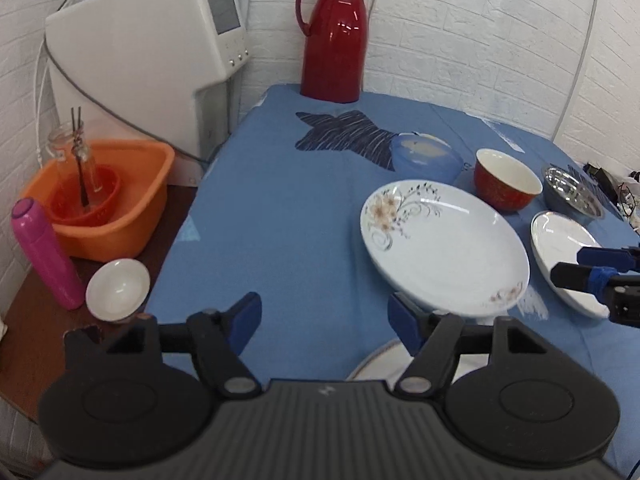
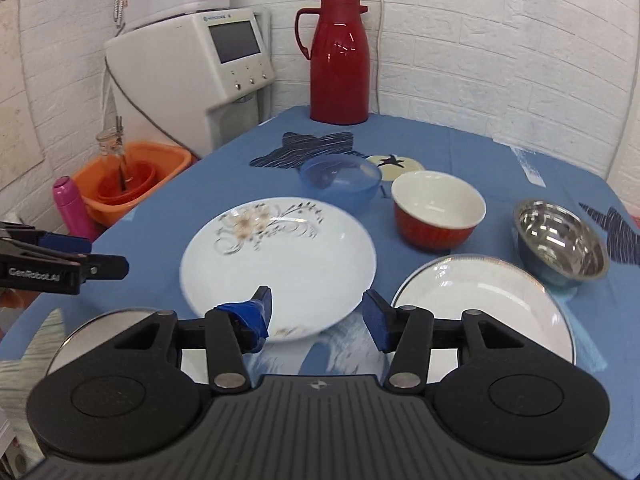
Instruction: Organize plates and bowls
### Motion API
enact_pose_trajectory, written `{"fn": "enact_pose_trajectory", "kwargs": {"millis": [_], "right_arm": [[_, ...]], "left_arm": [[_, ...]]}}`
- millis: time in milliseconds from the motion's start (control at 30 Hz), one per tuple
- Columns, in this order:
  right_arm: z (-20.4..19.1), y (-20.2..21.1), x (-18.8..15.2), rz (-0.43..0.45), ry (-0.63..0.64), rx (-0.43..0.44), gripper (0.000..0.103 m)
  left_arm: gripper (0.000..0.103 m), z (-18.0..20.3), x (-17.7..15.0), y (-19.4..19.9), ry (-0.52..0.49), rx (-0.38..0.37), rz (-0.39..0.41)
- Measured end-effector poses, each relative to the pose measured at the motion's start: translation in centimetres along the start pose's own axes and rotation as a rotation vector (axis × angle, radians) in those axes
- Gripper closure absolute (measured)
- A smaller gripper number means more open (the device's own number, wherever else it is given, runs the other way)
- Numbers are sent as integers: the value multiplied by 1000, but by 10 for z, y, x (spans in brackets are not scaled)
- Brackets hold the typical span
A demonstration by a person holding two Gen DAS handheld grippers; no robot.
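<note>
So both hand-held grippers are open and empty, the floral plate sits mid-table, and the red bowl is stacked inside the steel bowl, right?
Not quite. The red bowl stands on the blue tablecloth by itself, apart from the steel bowl; the right wrist view shows cloth between them. The rest holds: the left hand-held gripper and right hand-held gripper are open and empty, and the floral plate sits mid-table.

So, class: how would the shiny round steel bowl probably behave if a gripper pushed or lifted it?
The shiny round steel bowl looks thin-walled, so probably light for its size. Its polished surface may slip between the fingers. It sits tilted beside the gold-rimmed white plate, so a push might rock or slide it.
</note>
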State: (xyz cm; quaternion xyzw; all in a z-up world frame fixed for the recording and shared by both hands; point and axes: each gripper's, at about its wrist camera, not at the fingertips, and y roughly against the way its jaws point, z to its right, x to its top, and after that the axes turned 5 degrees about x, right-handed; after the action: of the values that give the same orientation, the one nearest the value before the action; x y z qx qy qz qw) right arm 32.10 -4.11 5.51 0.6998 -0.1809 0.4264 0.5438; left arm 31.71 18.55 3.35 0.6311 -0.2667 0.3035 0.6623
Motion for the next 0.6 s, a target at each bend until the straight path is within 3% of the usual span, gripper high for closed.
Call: {"fn": "enact_pose_trajectory", "kwargs": {"millis": [133, 267, 600], "right_arm": [[25, -54, 30, -101, -29, -24, 66], [39, -89, 37, -160, -58, -10, 65], [39, -109, 25, -199, -80, 28, 63]], "left_arm": [[32, 4, 40, -43, 7, -79, -86], [32, 7, 56, -80, 39, -135, -176], [32, 29, 55, -109, -13, -140, -211]]}}
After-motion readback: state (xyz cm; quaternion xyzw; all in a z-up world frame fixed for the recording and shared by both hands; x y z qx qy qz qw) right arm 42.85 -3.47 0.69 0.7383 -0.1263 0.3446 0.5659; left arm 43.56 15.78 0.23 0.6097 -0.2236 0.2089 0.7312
